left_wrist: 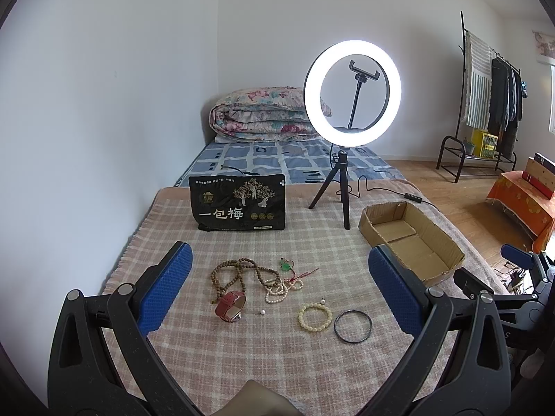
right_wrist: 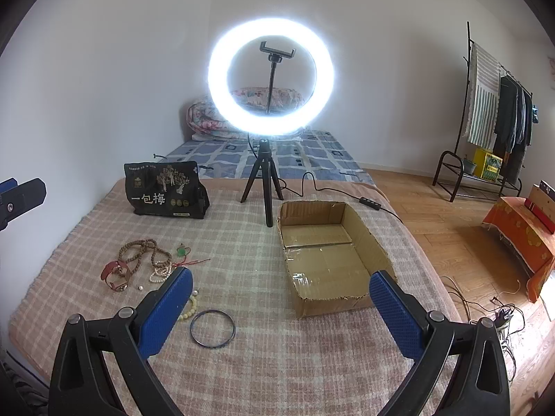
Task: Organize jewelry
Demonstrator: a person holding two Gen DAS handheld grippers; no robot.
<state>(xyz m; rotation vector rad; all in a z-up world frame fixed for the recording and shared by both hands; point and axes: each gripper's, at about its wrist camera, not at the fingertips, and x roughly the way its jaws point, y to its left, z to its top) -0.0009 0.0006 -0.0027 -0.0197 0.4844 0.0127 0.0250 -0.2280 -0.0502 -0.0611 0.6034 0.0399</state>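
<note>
Here: both grippers' fingers wide, empty; one cardboard box, one black bangle.

left gripper: fingers spread wide, holding nothing | right gripper: fingers spread wide, holding nothing

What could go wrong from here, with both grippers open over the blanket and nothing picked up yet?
1. The brown bead necklace, pearl strand and red-corded green pendant overlap, so lifting one may drag the others.
2. The loose pearl beside the red watch is tiny and could slip from the wide pads or roll.
3. The thin black bangle lies flat on the blanket, making it hard to pinch.
</note>
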